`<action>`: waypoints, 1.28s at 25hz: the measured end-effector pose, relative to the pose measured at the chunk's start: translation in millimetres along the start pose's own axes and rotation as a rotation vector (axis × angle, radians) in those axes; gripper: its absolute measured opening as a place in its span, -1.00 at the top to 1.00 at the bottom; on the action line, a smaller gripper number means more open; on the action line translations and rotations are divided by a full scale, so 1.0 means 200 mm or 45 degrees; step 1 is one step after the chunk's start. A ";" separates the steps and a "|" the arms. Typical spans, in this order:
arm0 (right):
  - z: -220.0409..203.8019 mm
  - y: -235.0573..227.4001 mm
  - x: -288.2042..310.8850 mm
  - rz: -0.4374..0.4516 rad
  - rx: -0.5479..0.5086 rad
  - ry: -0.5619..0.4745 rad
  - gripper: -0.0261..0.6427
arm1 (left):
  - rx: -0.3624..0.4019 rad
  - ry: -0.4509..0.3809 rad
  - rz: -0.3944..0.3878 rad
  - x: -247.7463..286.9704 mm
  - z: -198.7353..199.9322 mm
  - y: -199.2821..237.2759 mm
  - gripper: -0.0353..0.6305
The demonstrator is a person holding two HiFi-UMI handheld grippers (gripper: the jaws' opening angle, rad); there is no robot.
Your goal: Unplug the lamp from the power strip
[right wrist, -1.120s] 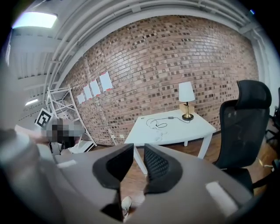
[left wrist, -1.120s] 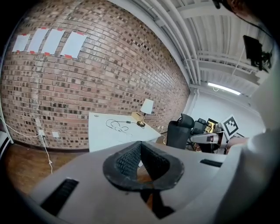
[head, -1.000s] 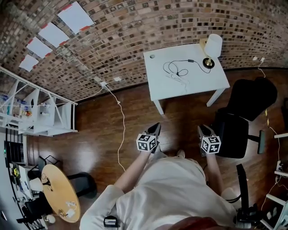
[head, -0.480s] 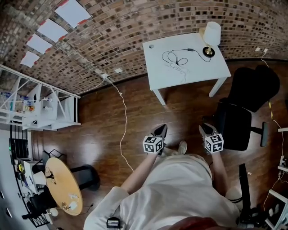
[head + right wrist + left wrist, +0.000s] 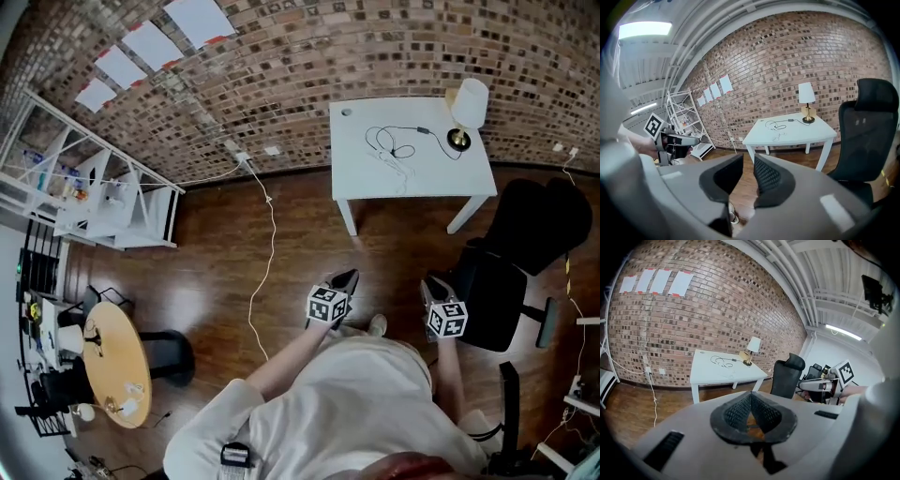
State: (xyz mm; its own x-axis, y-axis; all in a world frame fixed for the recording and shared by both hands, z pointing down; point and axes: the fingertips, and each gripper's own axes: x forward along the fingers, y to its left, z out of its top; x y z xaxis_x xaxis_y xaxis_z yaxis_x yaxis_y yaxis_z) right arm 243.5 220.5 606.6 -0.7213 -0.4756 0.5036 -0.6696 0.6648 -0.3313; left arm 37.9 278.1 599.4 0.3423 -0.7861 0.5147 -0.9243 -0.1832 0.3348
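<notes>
A small table lamp point(image 5: 469, 105) with a white shade and a brass-coloured stem stands on the far right corner of a white rectangular counter point(image 5: 375, 183), close to the brick wall point(image 5: 375, 47). From the lamp's base a thin black cord point(image 5: 398, 141) runs left across the counter top and ends in loose loops near the counter's middle. A pale lead lies just beside the loops on the near side. It is too small to tell whether it belongs to a power strip.

Both grippers are held over the wooden floor point(image 5: 216, 281), well apart from the counter on its near side and pointing toward it. The left gripper point(image 5: 349, 275) has its jaws pressed together at the tips, with nothing between them. The right gripper point(image 5: 429, 281) has its jaws spread with a narrow gap, and that gap is empty.

A black office chair point(image 5: 525, 225) stands to the right of the counter, beside the right gripper. Left of the counter, a white cable point(image 5: 267, 244) trails from the wall across the floor.
</notes>
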 end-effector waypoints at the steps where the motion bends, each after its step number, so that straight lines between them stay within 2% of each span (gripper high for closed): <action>1: -0.01 0.02 0.01 0.007 -0.002 0.004 0.72 | -0.002 -0.002 0.005 -0.01 0.00 0.01 0.90; 5: -0.02 0.07 0.04 0.032 -0.032 0.023 0.72 | -0.022 -0.023 0.031 -0.06 -0.01 0.05 0.90; 11: 0.01 0.06 0.05 0.010 -0.044 0.037 0.72 | -0.026 -0.020 0.030 -0.08 -0.01 0.07 0.90; 17: -0.04 0.12 0.09 -0.013 -0.071 0.117 0.72 | -0.016 -0.021 0.016 -0.15 0.02 0.15 0.90; 20: -0.03 0.12 0.17 -0.012 -0.121 0.152 0.72 | -0.025 -0.057 0.016 -0.16 0.06 0.21 0.90; 23: -0.04 0.21 0.22 -0.017 -0.136 0.196 0.72 | -0.045 -0.039 -0.007 -0.21 0.04 0.28 0.90; 26: 0.05 0.30 0.29 -0.016 -0.180 0.201 0.71 | -0.055 -0.031 -0.046 -0.24 0.08 0.36 0.90; 29: 0.09 0.34 0.41 -0.013 -0.193 0.243 0.71 | -0.032 -0.039 -0.053 -0.25 0.16 0.45 0.90; 32: 0.10 0.38 0.49 -0.032 -0.200 0.228 0.70 | 0.001 -0.027 -0.068 -0.25 0.17 0.52 0.90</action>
State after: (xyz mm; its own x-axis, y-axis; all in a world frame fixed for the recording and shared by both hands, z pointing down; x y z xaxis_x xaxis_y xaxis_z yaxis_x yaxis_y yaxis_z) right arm 118.5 212.1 615.1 -0.6526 -0.3925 0.6481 -0.6407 0.7424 -0.1956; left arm -80.2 277.8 581.8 0.3876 -0.7874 0.4793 -0.9049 -0.2257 0.3609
